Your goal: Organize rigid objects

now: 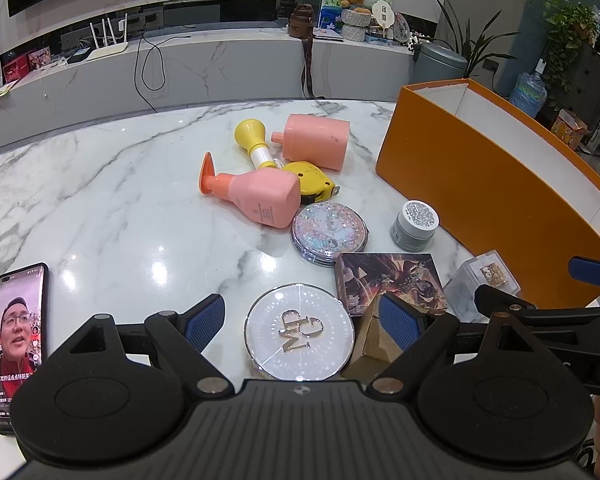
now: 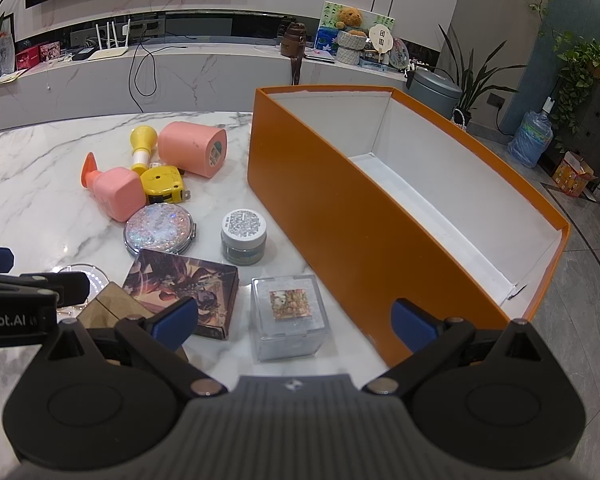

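Both grippers are spread wide and empty above the white marble table (image 1: 100,184), the left gripper (image 1: 302,322) over a round mirrored compact (image 1: 299,334), the right gripper (image 2: 296,318) over a clear plastic cube (image 2: 288,316) beside the open orange cardboard box (image 2: 340,216) at the table's right edge.
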Tool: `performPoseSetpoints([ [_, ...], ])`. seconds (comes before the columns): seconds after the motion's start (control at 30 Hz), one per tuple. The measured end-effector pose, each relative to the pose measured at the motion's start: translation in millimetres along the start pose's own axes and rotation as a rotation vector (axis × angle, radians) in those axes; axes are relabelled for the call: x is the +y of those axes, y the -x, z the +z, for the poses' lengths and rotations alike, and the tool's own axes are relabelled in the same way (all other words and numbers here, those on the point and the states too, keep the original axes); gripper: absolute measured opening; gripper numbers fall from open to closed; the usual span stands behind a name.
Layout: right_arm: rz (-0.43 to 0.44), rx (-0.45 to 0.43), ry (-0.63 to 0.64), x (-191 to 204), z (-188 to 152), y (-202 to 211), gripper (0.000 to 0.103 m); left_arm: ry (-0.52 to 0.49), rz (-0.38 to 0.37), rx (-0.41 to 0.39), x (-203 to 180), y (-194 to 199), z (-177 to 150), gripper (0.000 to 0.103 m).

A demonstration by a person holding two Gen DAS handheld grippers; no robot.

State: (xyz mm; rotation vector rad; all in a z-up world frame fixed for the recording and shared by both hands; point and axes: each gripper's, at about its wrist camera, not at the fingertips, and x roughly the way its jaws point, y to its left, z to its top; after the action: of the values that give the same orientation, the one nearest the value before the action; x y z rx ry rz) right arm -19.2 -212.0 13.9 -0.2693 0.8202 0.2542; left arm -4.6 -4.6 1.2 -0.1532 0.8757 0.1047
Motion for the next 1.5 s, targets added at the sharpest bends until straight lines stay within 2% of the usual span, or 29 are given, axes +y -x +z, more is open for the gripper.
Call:
performPoseSetpoints([
  [0.83,0.018,-0.002,0.006,1,1,0,0.101,0.003,0.008,0.001,8,0,1,0.102],
  [0.97,0.103,-0.007,0.011,1,1,2,0.101,0.028,0.032,0.011,25,-3,-1,0.102],
  [1.13,0.281,-0.007,0.053,9,-2,4,0.101,0.060,0.059,0.028,46,-5,-5,0.102],
  [1.27,0.379,-0.018,0.149,24,-8,4,0.101,0.065,0.071,0.036,54,-4,-8,0.102],
  [1.5,0.476,-0.033,0.348,43,-15,-5,0.100,0.054,0.067,0.045,57,-1,-11,0.102],
])
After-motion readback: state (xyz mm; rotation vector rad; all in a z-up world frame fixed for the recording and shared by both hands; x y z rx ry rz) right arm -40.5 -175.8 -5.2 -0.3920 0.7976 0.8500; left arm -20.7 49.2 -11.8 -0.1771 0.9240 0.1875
